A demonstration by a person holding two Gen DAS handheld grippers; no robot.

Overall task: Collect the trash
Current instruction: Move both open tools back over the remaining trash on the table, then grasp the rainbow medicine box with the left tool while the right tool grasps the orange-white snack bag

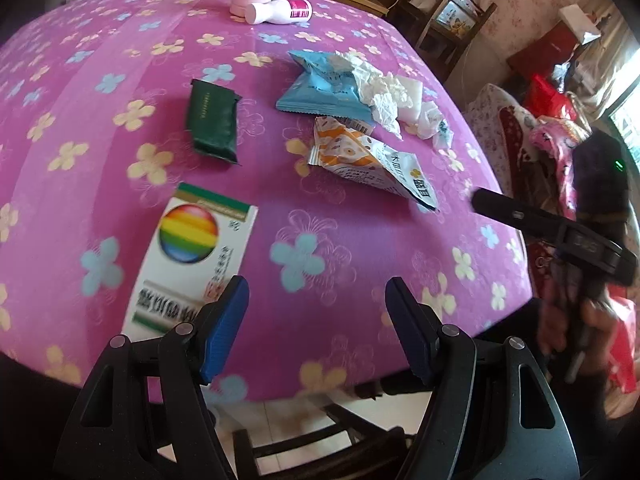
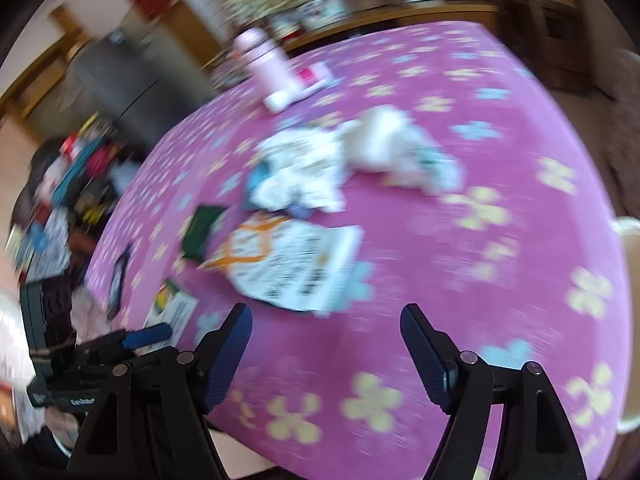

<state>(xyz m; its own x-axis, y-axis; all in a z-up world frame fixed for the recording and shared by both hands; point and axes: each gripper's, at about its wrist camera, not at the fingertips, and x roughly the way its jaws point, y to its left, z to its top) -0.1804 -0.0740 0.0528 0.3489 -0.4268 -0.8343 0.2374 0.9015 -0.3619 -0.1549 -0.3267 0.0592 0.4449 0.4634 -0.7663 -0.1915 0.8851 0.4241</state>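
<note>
Trash lies mid-table on the purple flowered tablecloth (image 1: 340,240). Landmark: blue wrapper (image 1: 316,88). Touching its right edge, crumpled white tissue (image 1: 384,92); just below it, orange-and-white wrapper (image 1: 368,156); to its left, dark green packet (image 1: 212,120); well below that, rainbow-printed box (image 1: 192,264). Left gripper (image 1: 318,328) and right gripper (image 2: 326,356), the latter view blurred, apparently both stand released, nothing between the jaws.

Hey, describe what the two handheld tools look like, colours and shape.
Both match: the left tool and right tool each have two angular black plastic arms with silver pivot pins, ending in ribbed blue pads. From the right view, the left one's black body carries white lettering, too blurred to read fully.
</note>
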